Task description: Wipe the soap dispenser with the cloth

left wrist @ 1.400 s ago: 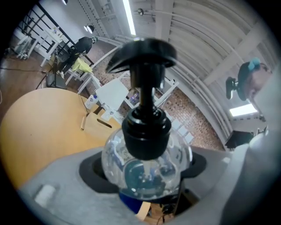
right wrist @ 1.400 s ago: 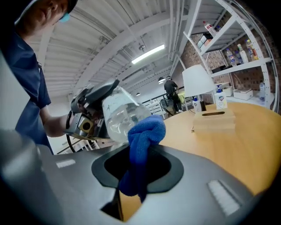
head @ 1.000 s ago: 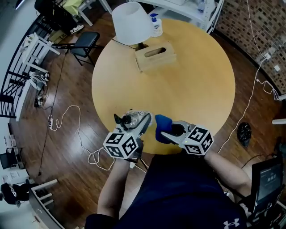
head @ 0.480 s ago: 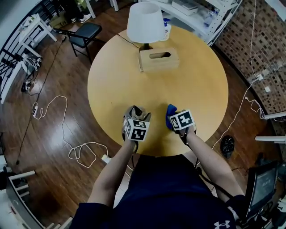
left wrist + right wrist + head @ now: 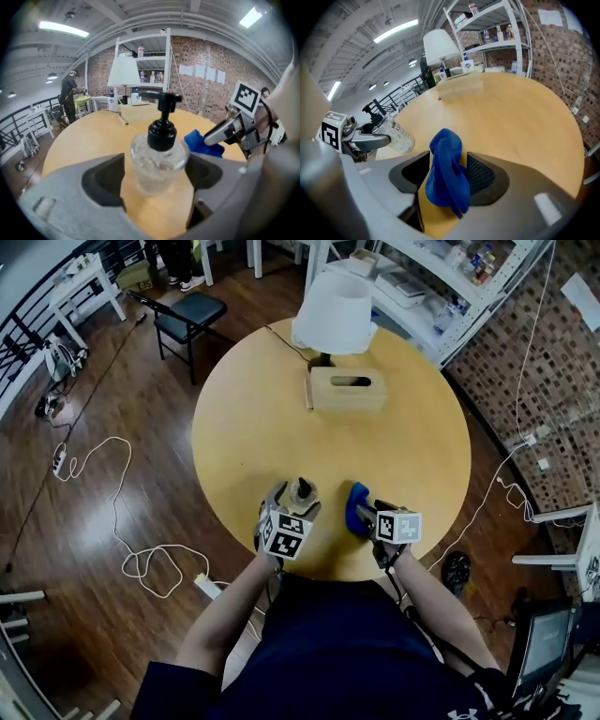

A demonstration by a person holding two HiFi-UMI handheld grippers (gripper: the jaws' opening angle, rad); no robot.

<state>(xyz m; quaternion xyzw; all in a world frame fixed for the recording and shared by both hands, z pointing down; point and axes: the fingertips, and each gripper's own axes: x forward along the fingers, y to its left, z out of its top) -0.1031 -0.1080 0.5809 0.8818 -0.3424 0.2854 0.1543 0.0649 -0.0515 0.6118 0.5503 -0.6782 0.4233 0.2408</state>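
**Head view with both gripper views.** A clear, round-bodied soap dispenser (image 5: 304, 489) with a black pump stands upright close to the near edge of the round pale-wood table (image 5: 272, 399), on the person's side. The left gripper (image 5: 298, 499) has its jaws pressed against the bottle's two flanks, and the pump head rises above them. This grip appears meant to steady the bottle so that it neither slides nor tips under rubbing.

Just beside it, to the right along the same edge, the crumpled blue cloth (image 5: 355, 506) sits on the tabletop between the jaws of the right gripper (image 5: 367, 516). Those jaws have just been opening and now stand spread. A gap shows on one side of the cloth while its other side leans on the ribbed pad, so it is not pinched.

Judged from this, the cloth lies released, perhaps for a fresh bite. Cloth and bottle are apart, so wiping is not under way. A white-shaded lamp (image 5: 336, 313) and a wooden tissue box (image 5: 347, 388) occupy the far edge, well apart from the work.
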